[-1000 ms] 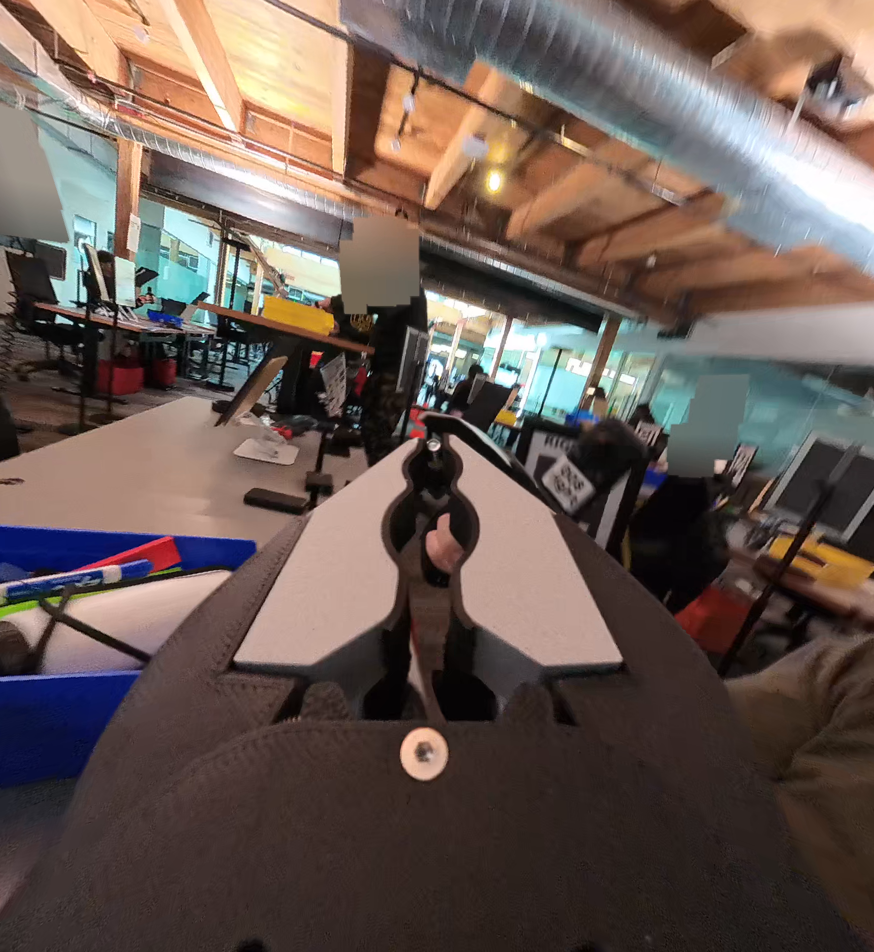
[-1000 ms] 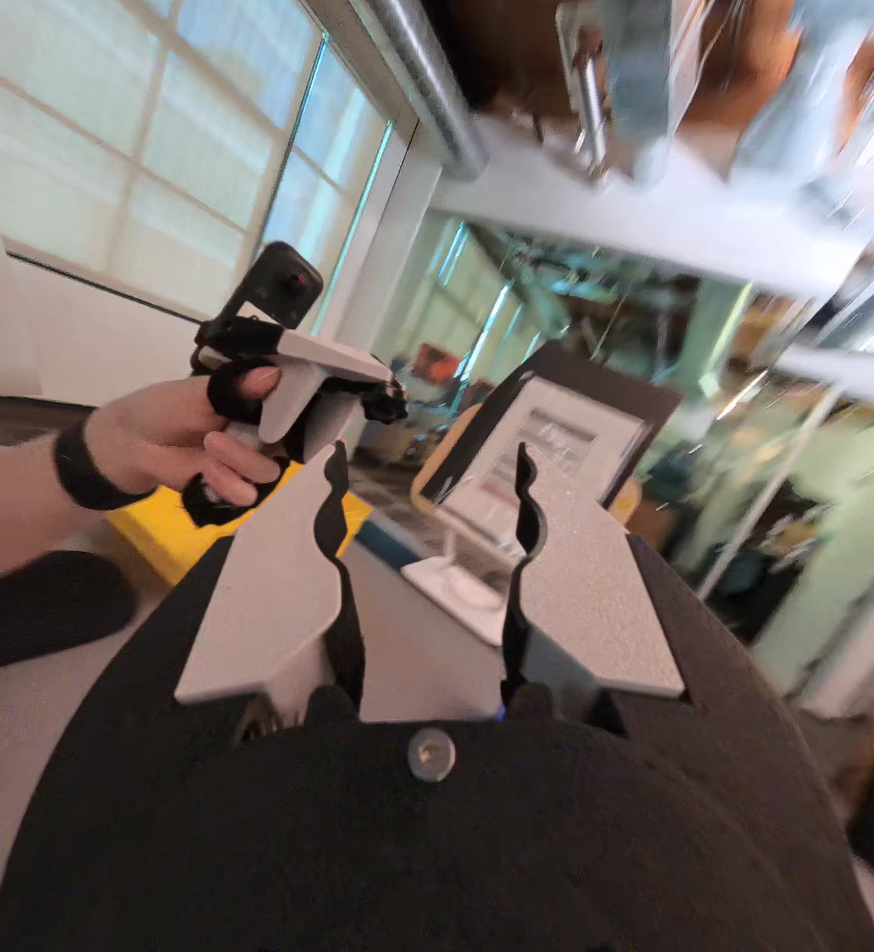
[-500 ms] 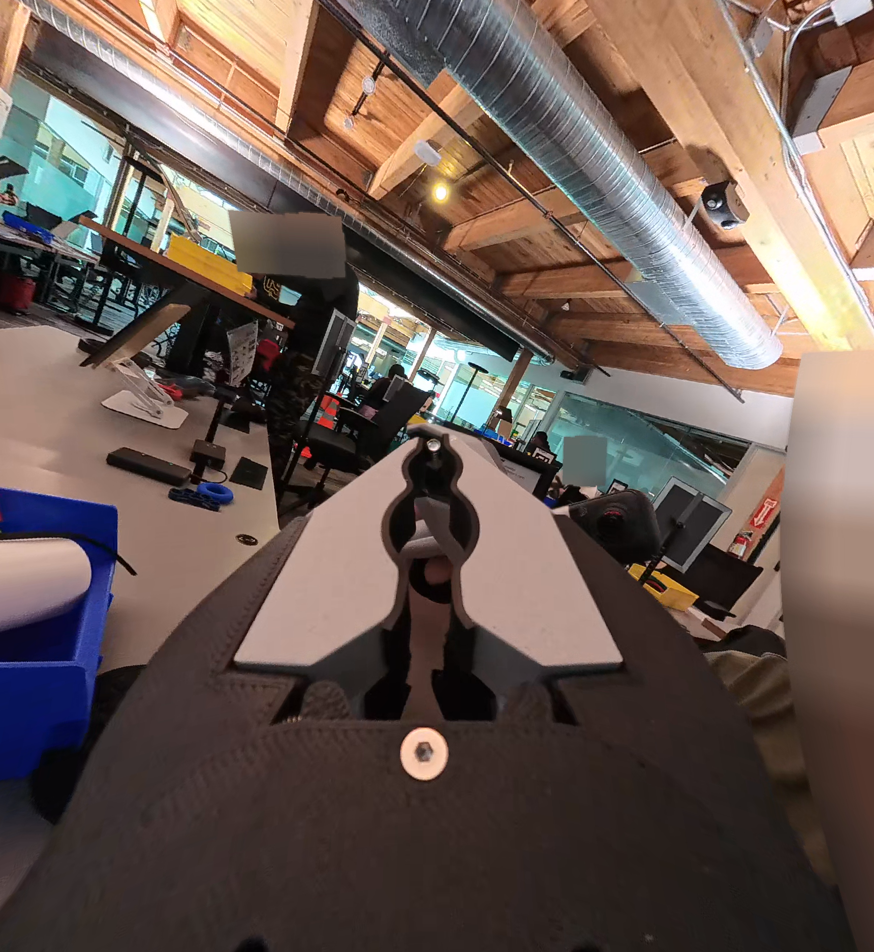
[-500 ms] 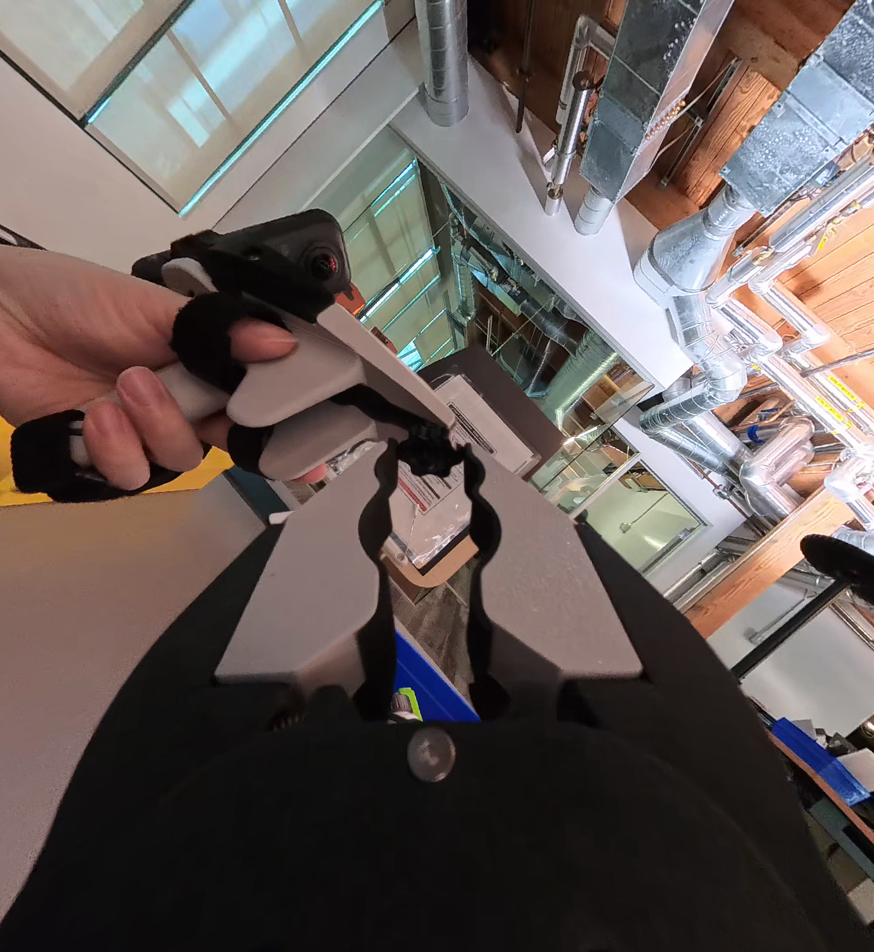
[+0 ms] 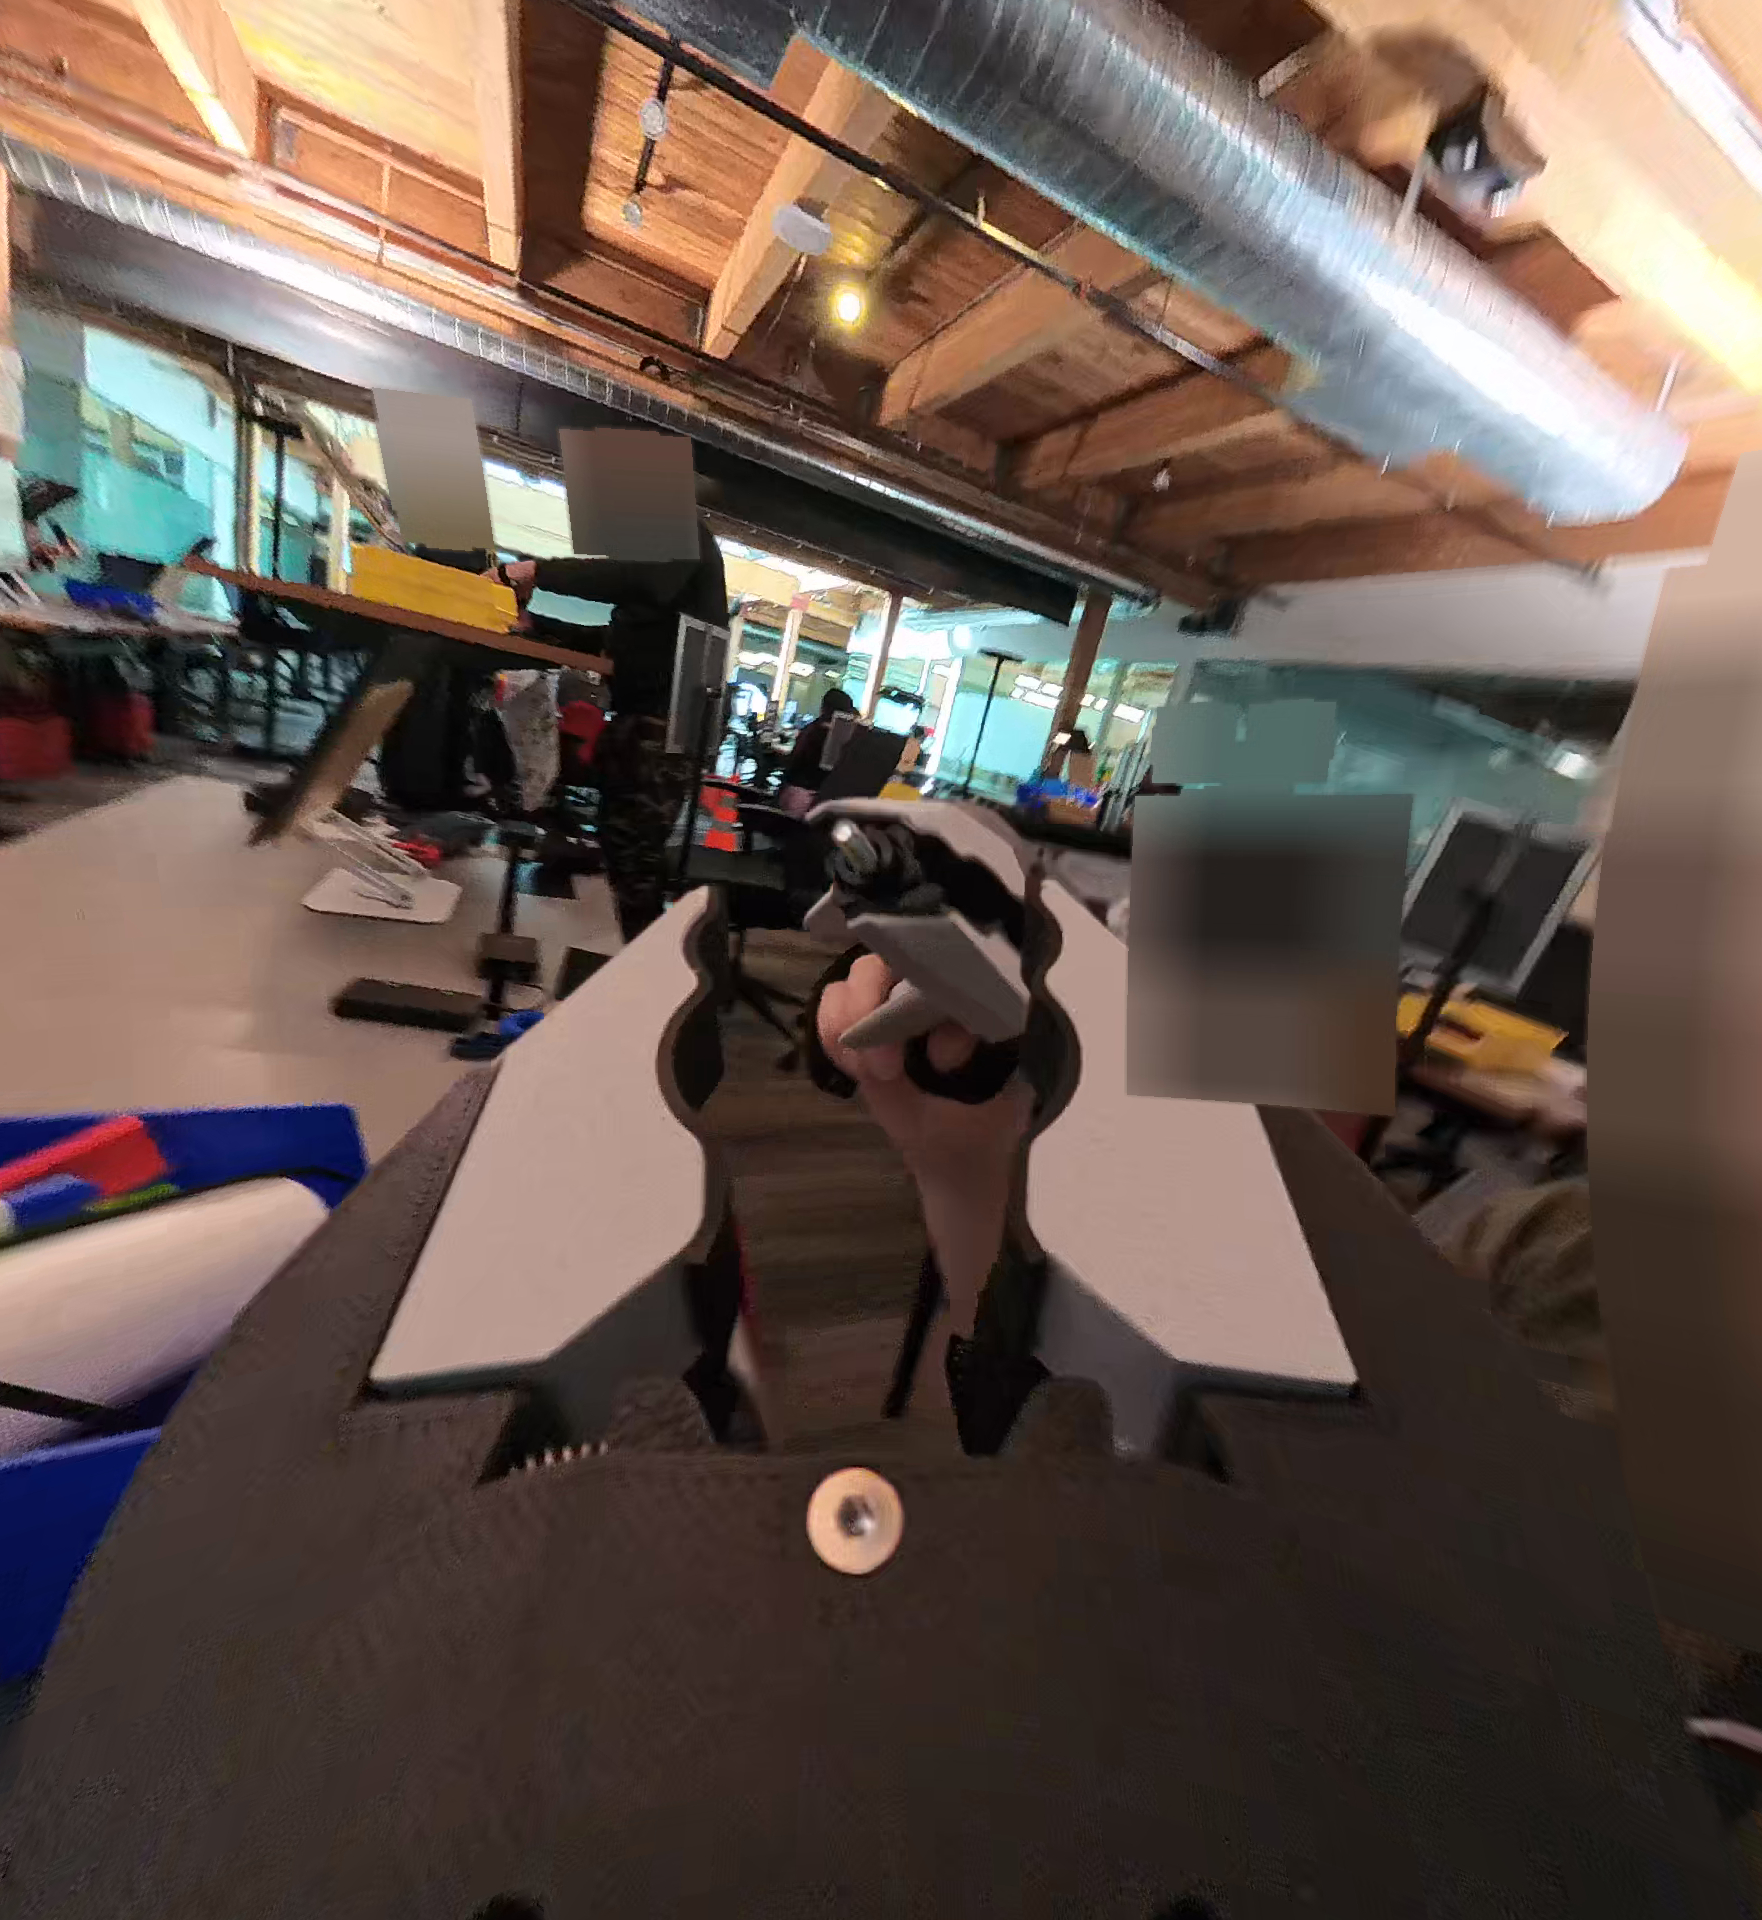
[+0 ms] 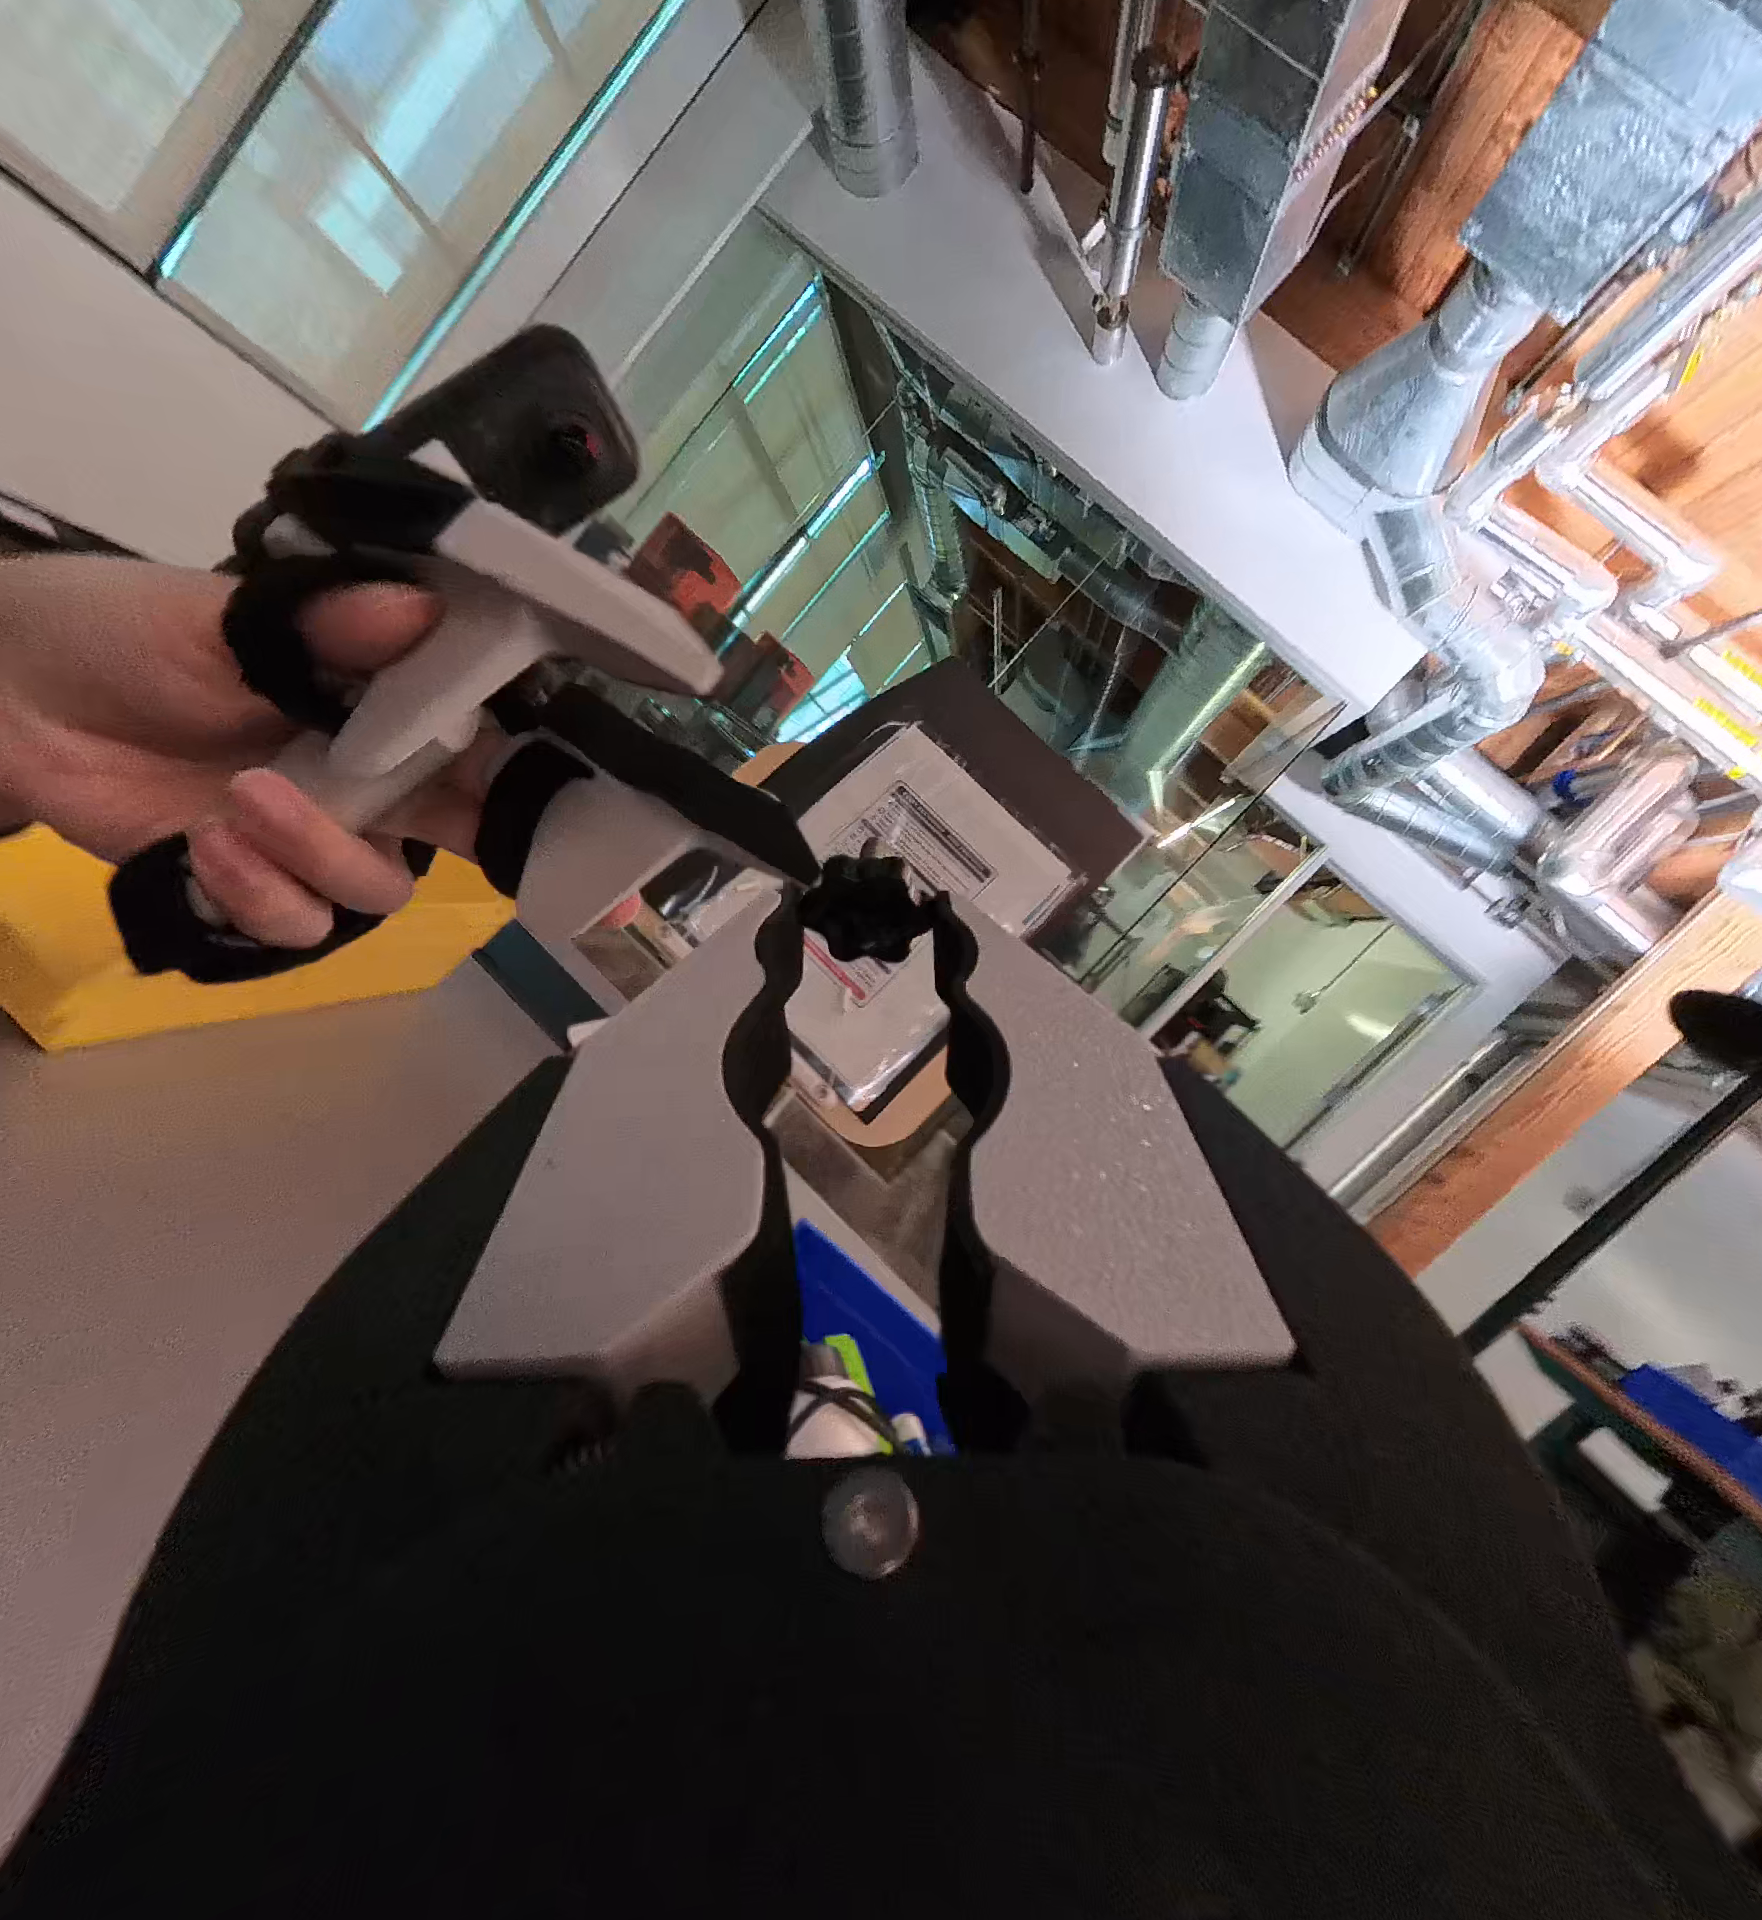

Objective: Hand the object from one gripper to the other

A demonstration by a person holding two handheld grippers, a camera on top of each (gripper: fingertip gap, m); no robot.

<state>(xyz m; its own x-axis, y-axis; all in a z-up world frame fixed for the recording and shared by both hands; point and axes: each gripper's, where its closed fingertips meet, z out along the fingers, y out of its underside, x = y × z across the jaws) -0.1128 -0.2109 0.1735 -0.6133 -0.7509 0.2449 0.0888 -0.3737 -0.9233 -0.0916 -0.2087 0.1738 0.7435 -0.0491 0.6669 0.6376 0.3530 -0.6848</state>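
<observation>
The object is a small black knob with a metal bolt end (image 6: 861,925). My right gripper (image 6: 861,916) is shut on it at the fingertips, held up in the air above the table. My left gripper (image 5: 869,904) is open wide, its jaws standing apart on either side of the knob (image 5: 861,862). In the right wrist view the left gripper (image 6: 752,779) comes in from the left in a person's hand (image 6: 129,707), its lower finger tip right beside the knob. In the left wrist view the right gripper (image 5: 887,883) shows between my left fingers, with a hand under it.
A blue bin (image 5: 46,1507) with markers and a white roll sits at the lower left on the grey table (image 6: 129,1247). A yellow bin (image 6: 46,966) lies under the left hand. A tablet on a stand (image 5: 337,769) stands farther back. People stand at desks behind. My left and right fingertips are right by each other.
My left gripper was shut on the knob and has opened. My right gripper, open a second ago, moved in around the knob and shut on it.
</observation>
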